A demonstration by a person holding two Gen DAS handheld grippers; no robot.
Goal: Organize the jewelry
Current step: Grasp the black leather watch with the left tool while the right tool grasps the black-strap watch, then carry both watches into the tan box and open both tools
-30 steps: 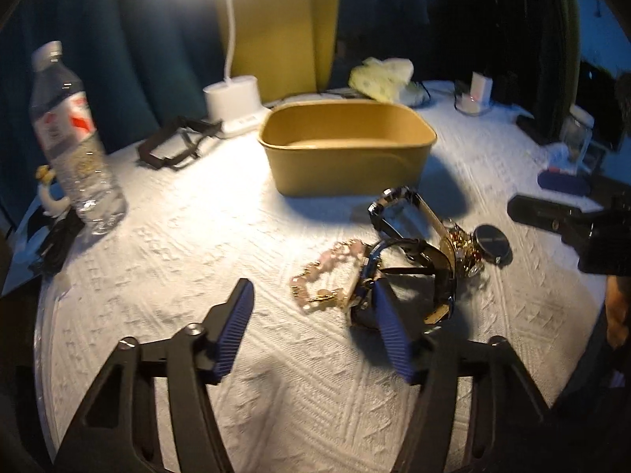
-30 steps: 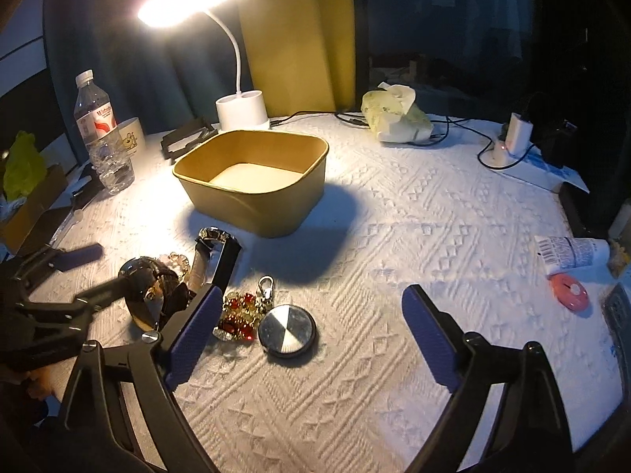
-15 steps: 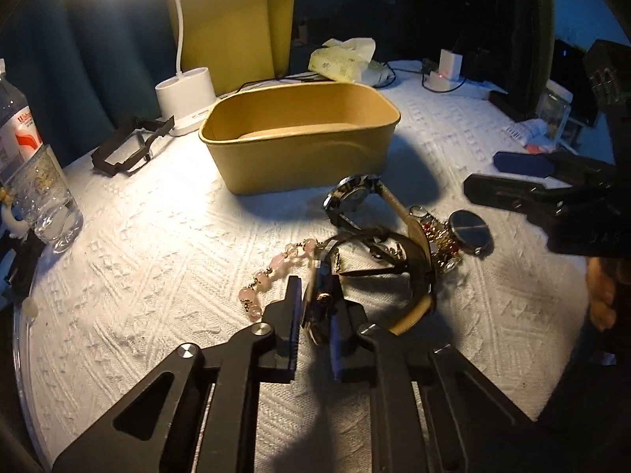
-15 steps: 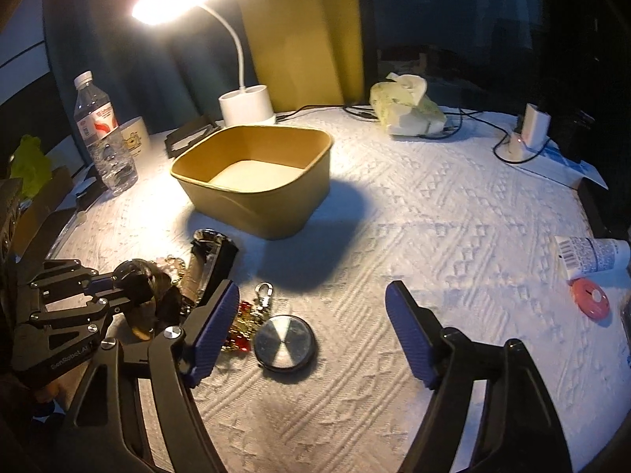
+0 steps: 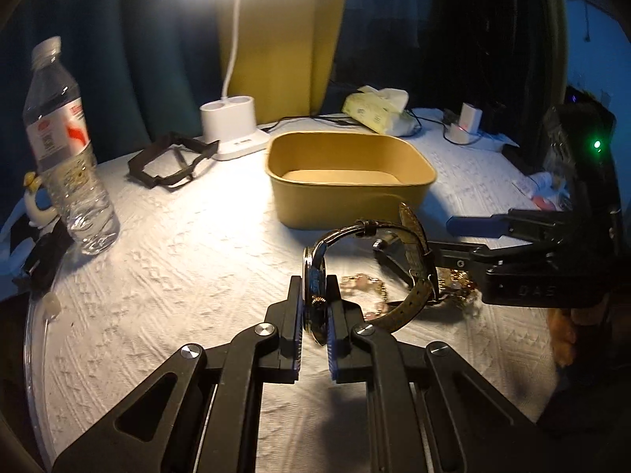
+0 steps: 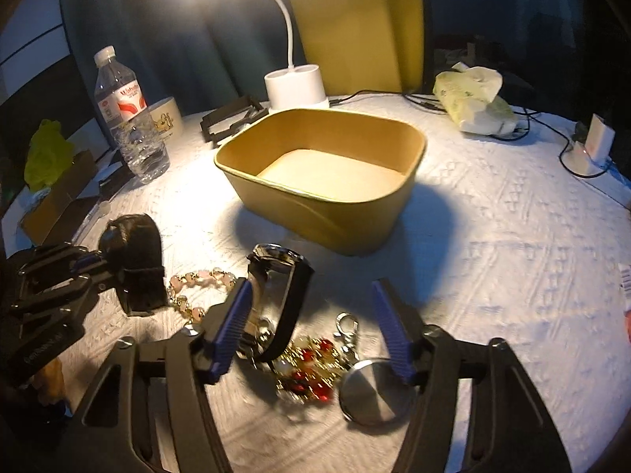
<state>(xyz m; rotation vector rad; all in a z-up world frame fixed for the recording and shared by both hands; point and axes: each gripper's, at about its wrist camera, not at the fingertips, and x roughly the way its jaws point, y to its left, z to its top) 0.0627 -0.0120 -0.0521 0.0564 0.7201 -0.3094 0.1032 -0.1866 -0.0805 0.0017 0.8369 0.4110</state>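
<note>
My left gripper (image 5: 315,311) is shut on the face of a wristwatch (image 5: 410,252) with a dark and tan strap, held just above the cloth; it also shows in the right wrist view (image 6: 134,260). My right gripper (image 6: 315,327) is open over a second black watch (image 6: 282,291), a red and gold beaded piece (image 6: 311,370) and a round silver case (image 6: 376,390). A pink bead bracelet (image 6: 197,287) lies between the grippers. An empty tan tray (image 5: 351,165) stands behind the jewelry, and shows in the right wrist view (image 6: 327,193).
A water bottle (image 5: 67,149), a white lamp base (image 5: 232,130), a black frame (image 5: 169,161), a tissue pack (image 5: 374,110) and a charger with cables (image 5: 465,126) ring the white-clothed round table (image 5: 177,260). A mug (image 6: 165,118) stands by the bottle.
My left gripper closed on the watch and has lifted it off the pile. My right gripper has moved in over the remaining jewelry, still open.
</note>
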